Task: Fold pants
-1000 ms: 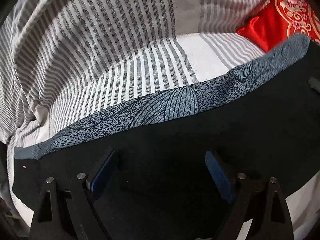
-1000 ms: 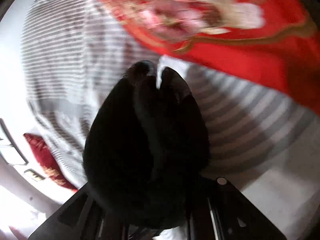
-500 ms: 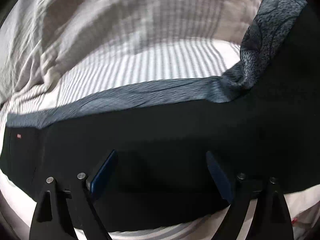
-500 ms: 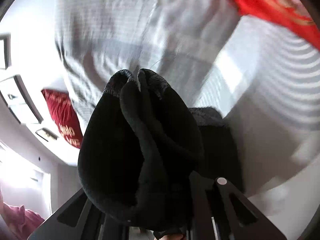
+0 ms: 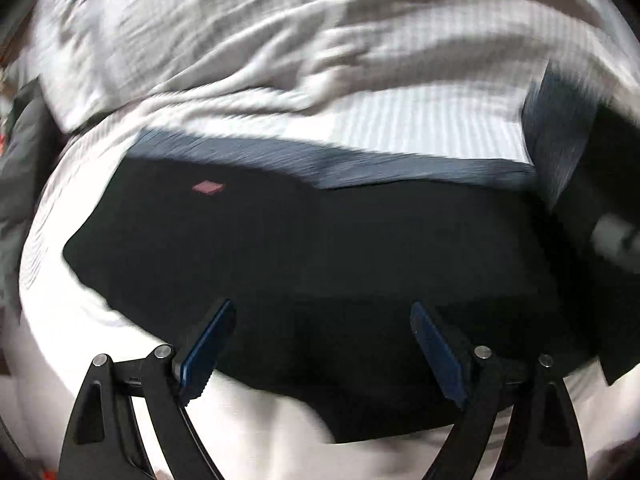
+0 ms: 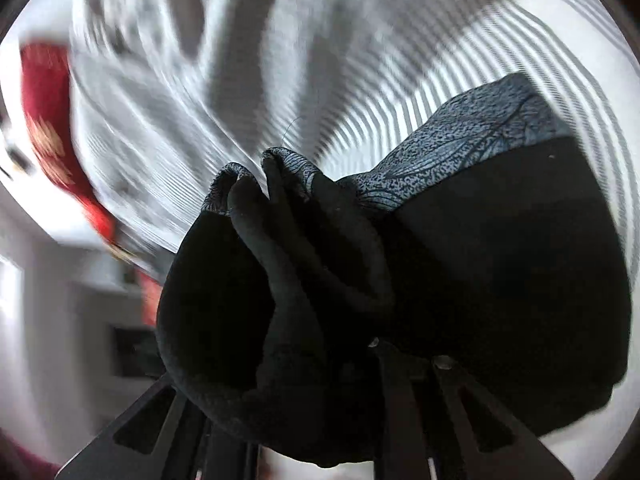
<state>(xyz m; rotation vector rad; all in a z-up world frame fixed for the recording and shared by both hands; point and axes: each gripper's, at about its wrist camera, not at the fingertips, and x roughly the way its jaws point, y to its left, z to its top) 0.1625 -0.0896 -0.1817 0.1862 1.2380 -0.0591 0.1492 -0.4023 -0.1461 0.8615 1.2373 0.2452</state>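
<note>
The black pants (image 5: 320, 264) lie spread on the striped bedsheet (image 5: 280, 60), with a blue-grey patterned waistband (image 5: 360, 160) along their far edge and a small pink label (image 5: 207, 188). My left gripper (image 5: 320, 344) is open just above the black fabric, its blue pads (image 5: 206, 346) wide apart and holding nothing. My right gripper (image 6: 316, 360) is shut on a bunched end of the pants (image 6: 280, 280); the cloth covers its fingertips. The patterned waistband (image 6: 460, 136) trails off to the right of the bunch.
A grey-and-white striped sheet (image 6: 360, 60) covers the bed in both views, rumpled at the far side. A red embroidered cushion (image 6: 52, 120) lies at the left of the right wrist view. A dark garment (image 5: 20, 160) sits at the left edge.
The right gripper has swung the held pants end across, so the red cushion moved from the top to the left. The left gripper's view has slid along the waistband; the label is now further in.
</note>
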